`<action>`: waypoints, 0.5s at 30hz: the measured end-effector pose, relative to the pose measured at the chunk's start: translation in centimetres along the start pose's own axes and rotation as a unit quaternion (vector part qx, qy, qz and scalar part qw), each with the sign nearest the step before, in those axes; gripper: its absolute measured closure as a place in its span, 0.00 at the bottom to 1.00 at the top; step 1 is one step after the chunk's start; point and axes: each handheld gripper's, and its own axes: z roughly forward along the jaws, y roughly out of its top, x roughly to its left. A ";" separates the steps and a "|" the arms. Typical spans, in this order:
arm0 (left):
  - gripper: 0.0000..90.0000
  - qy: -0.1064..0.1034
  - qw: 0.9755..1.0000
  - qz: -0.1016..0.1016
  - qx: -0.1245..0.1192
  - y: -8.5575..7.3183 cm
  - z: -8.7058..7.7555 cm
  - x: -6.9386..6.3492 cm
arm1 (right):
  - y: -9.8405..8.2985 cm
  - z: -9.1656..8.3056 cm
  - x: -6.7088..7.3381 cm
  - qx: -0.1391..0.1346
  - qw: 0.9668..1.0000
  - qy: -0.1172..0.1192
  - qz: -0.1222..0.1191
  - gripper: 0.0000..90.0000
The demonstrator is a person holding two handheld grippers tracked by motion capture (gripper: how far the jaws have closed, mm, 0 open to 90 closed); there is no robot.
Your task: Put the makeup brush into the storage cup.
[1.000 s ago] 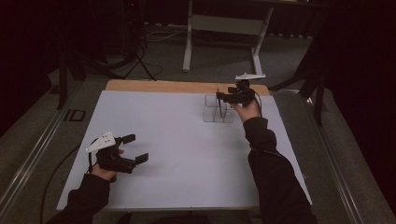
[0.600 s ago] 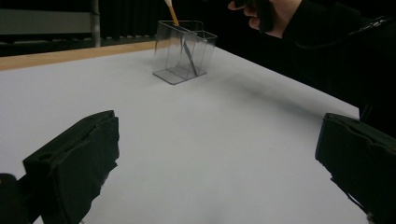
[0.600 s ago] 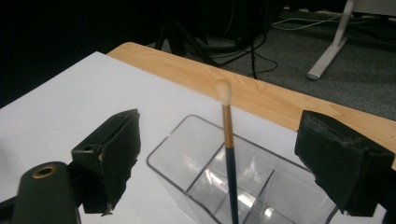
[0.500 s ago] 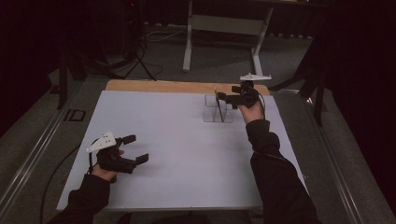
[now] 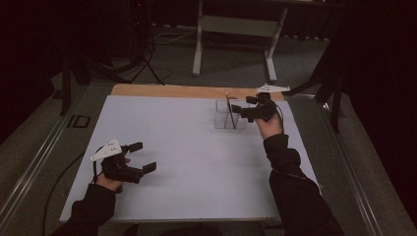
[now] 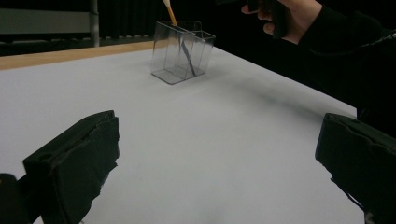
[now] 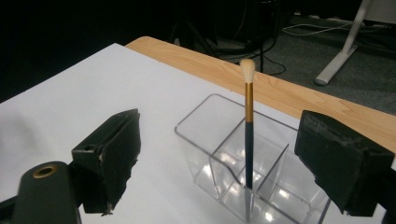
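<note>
Both tongs gape empty: right tongs above the clear organizer holding a brush, left tongs low over the table

The room is dim, and its edges sink into near black in the high view. Light falls mostly on the white table, which reads pale grey-blue and even, without glare. A soft, blurred shadow streaks the table on the right in the left gripper view. Small bright glints sit on the floor of the clear plastic holder. The jaws in both gripper views are close and slightly soft; the high view is grainy.
</note>
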 end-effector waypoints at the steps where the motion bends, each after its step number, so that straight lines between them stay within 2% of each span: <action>1: 0.00 0.000 1.000 0.000 0.001 0.0 0.0 0.0 | -0.1 -0.2 0.1 -0.001 1.000 0.003 -0.001 0.16; 15: 0.00 -0.001 1.000 -0.003 -0.002 0.0 0.0 0.0 | -2.7 -2.9 1.1 -0.008 1.000 0.016 0.001 0.16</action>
